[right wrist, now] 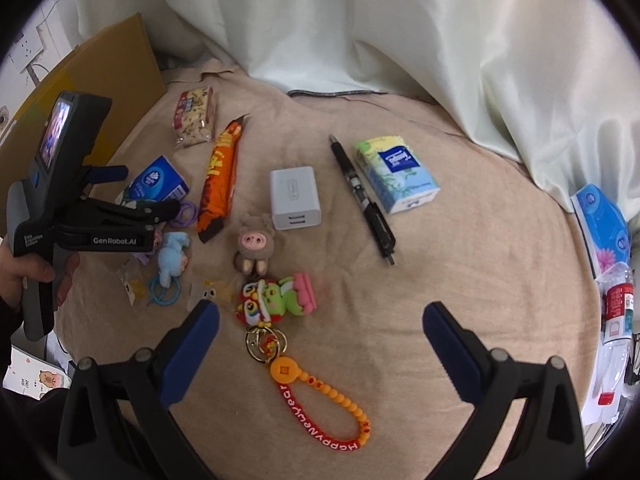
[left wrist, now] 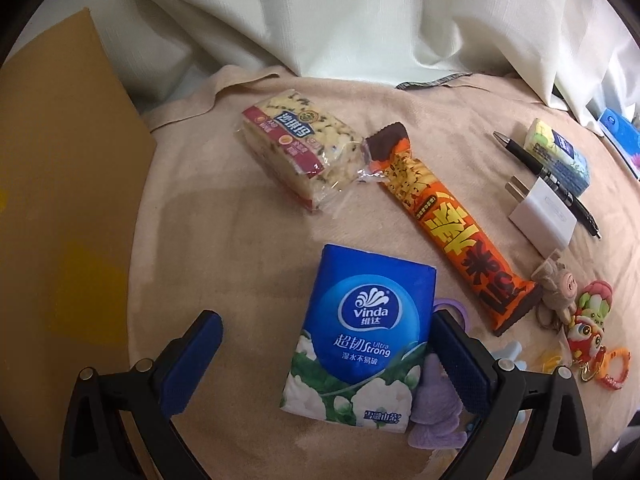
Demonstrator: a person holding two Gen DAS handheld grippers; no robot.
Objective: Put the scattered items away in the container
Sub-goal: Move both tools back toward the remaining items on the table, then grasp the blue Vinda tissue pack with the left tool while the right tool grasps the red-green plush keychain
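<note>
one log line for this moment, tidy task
phase: reach | left gripper: open, jaws astride blue tissue pack | right gripper: open, hovering by lion keychain | cardboard box: nothing seen inside

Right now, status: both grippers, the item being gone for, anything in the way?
Left gripper open, straddling blue tissue pack, not yet closed. Right gripper open, empty, above lion keychain. Purple toy pressed against pack by right finger.

The purple toy (left wrist: pixel 434 412) lies half hidden under the blue tissue pack (left wrist: pixel 358 332) and behind a gripper finger. The cardboard box (left wrist: pixel 68 208) runs off the left edge, so its inside is unseen. A red-labelled bottle (right wrist: pixel 618 300) at the right edge is blurred and cut off.
</note>
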